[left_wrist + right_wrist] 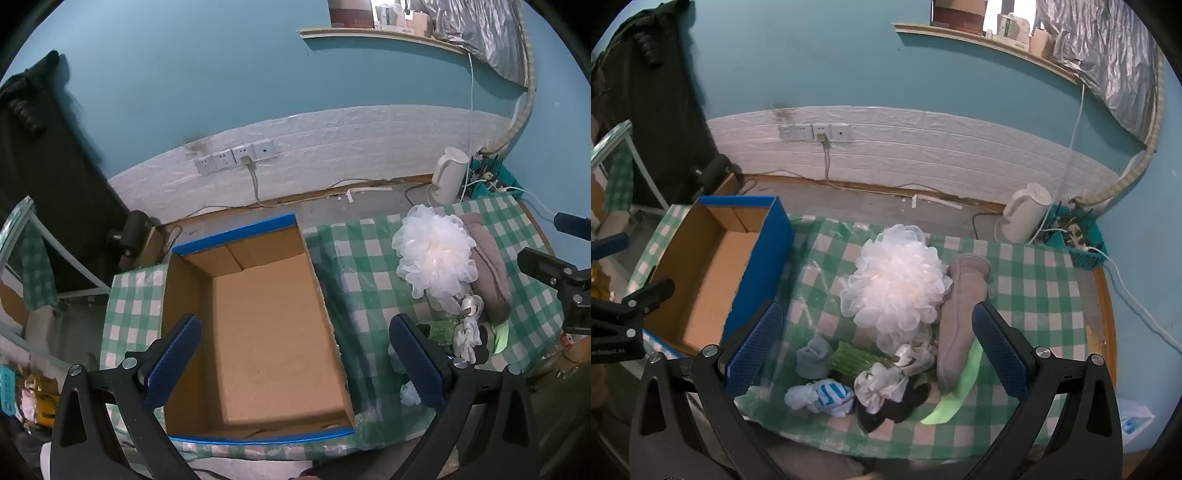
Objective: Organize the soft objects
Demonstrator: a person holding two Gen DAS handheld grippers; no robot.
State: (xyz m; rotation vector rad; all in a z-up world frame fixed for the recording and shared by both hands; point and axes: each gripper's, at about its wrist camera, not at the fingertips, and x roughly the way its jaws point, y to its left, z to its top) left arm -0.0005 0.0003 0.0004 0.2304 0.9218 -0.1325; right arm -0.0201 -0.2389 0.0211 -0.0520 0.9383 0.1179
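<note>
Soft items: bath puff (895, 278), socks (822, 395), slipper (960, 314) heaped on checked cloth (1034, 266), right of empty box (273, 325). My left gripper (291, 354) and right gripper (877, 349): jaws wide, holding nothing. Risk: puff's ribbon tangled in heap drags neighbours along.

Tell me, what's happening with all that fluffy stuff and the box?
A person holds two grippers, and both are open with nothing in them. The left gripper hovers over the empty cardboard box. The right gripper hangs above the pile on the checked cloth: a white bath pouf, a grey slipper and some socks. Nothing is packed yet.
</note>
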